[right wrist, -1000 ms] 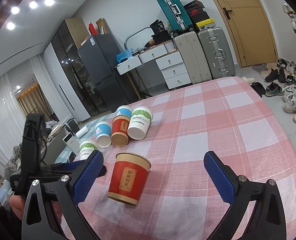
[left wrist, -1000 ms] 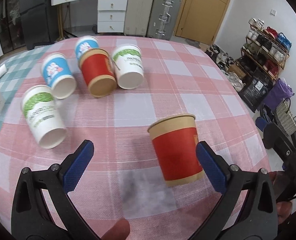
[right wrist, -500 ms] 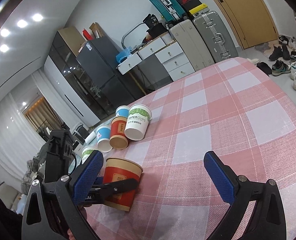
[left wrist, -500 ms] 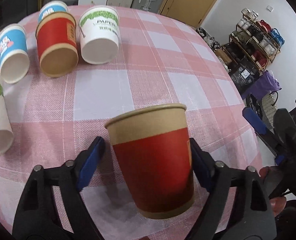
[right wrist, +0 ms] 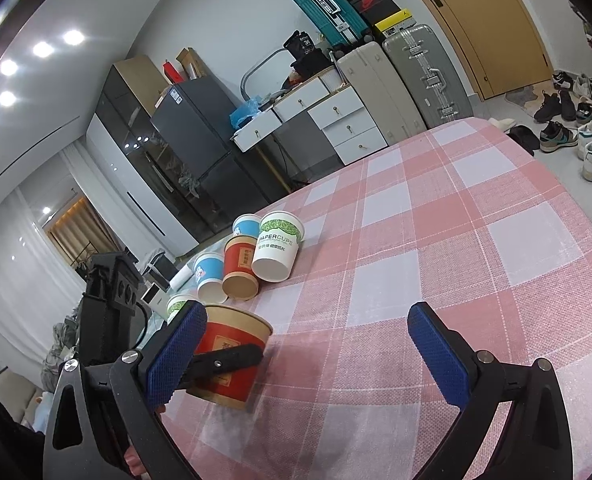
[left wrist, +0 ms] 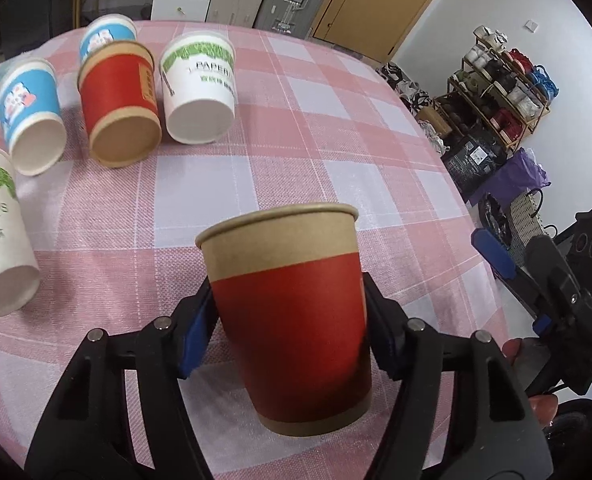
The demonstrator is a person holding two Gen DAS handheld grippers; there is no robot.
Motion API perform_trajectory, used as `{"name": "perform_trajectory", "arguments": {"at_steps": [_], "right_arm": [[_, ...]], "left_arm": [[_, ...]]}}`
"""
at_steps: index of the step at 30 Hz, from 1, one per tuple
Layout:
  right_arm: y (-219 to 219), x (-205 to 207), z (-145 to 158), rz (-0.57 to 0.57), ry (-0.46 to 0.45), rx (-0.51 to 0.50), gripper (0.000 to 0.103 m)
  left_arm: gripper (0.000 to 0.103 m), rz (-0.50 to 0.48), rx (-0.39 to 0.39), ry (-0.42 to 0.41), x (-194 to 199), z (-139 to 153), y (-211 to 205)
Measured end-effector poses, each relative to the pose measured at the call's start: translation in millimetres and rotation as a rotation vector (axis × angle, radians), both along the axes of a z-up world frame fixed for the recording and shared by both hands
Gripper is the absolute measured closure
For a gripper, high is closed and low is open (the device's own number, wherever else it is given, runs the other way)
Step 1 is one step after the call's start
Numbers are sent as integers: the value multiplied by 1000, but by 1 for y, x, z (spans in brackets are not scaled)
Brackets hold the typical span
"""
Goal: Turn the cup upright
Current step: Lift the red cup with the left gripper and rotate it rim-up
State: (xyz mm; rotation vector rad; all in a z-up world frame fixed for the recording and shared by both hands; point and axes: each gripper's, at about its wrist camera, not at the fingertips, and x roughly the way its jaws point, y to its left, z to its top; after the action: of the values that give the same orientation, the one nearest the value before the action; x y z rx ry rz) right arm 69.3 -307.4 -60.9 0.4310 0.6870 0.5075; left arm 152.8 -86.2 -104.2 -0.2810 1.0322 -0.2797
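Observation:
A red paper cup [left wrist: 292,320] with a brown rim stands mouth up, slightly tilted, at the near side of the pink checked table [left wrist: 315,128]. My left gripper [left wrist: 288,320] is shut on it, blue pads pressing both sides of the red wall. In the right wrist view the same cup [right wrist: 236,344] sits at the lower left with a black finger [right wrist: 224,362] of the left gripper across it. Whether its base touches the cloth I cannot tell. My right gripper [right wrist: 307,354] hangs open over the cloth to the cup's right, holding nothing.
Several cups lie on their sides at the far left: a red one [left wrist: 120,108], a white and green one [left wrist: 198,92], a blue one [left wrist: 32,120]. A shoe rack [left wrist: 503,92] stands beyond the table's right edge. Suitcases [right wrist: 407,76] and drawers [right wrist: 343,124] line the back wall.
My left gripper was open with the cup ahead of it; it has moved in around the cup and shut on its sides. The right gripper stays open.

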Motion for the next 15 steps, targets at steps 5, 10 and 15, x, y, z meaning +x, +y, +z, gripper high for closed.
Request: {"name": "perform_trajectory", "arguments": {"at_steps": [5, 10, 15], "right_arm": [[7, -15, 14, 0, -21, -35, 0], [12, -33, 27, -1, -39, -56, 0], [18, -50, 42, -1, -66, -58, 0]], "left_arm": [[39, 36, 31, -50, -20, 30, 12], [39, 43, 32, -99, -50, 62, 29], [39, 28, 12, -148, -85, 97, 44]]}}
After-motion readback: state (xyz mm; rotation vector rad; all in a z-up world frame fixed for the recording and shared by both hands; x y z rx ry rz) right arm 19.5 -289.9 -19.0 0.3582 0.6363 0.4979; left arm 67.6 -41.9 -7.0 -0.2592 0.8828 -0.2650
